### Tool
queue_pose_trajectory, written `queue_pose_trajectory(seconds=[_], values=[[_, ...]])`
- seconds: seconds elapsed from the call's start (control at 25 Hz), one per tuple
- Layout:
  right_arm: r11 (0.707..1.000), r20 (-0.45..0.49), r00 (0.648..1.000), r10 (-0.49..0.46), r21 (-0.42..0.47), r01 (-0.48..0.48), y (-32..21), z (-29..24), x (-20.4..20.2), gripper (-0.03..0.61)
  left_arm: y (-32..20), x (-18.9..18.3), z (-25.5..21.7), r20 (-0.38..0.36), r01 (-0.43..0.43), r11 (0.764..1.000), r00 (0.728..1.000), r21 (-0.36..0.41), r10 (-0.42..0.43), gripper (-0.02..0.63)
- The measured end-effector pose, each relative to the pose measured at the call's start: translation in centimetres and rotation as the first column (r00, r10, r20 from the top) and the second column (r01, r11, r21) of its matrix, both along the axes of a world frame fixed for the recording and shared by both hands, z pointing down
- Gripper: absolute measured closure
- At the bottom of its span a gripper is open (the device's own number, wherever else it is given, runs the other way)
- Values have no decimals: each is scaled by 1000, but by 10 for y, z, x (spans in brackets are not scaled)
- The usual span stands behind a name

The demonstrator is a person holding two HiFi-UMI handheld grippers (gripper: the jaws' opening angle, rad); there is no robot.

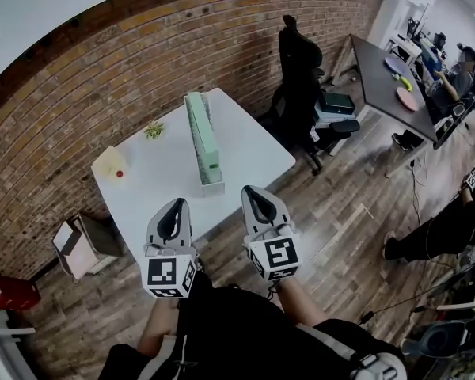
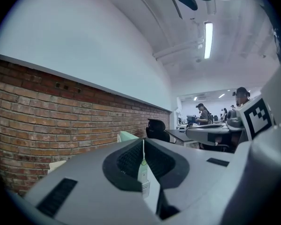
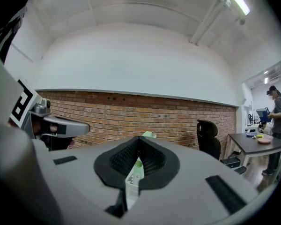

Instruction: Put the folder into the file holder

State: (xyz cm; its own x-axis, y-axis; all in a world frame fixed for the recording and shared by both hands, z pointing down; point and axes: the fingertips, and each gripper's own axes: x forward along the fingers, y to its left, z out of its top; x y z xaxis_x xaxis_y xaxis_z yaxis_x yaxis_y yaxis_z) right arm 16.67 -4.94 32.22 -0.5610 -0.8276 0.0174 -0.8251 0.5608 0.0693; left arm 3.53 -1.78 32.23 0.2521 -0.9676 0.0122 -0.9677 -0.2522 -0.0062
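A pale green folder [image 1: 199, 137] stands upright on edge in a white file holder [image 1: 212, 187] on the white table [image 1: 245, 145]. My left gripper [image 1: 176, 203] and right gripper [image 1: 249, 190] hover side by side over the table's near edge, both shut and empty, a short way from the holder. In the left gripper view the jaws [image 2: 143, 142] meet, with the holder [image 2: 144, 184] behind them and the folder [image 2: 126, 136] just left. The right gripper view has its jaws [image 3: 139, 138] shut too, with the folder [image 3: 147, 134] and holder [image 3: 132, 184] straight ahead.
A small plant [image 1: 153, 129] and a yellowish object [image 1: 111, 165] sit on the table's far left. A black office chair [image 1: 299, 62] stands at the table's right end, a dark desk [image 1: 388, 77] with seated people beyond. A box [image 1: 79, 244] sits on the floor at left.
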Motion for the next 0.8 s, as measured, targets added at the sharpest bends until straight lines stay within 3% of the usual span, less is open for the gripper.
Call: queue_pose_trajectory(seconds=[0.56,0.8], values=[[999,10,1000,-30,31,29,6,-7,-11,571,-4,-1,-1,4,-31,999,1000,-7,31,586],[1000,9,1000,2,2,-2,2,-1,-8,571,-8,-4,2,11,-44,999,999,-26,44,586]])
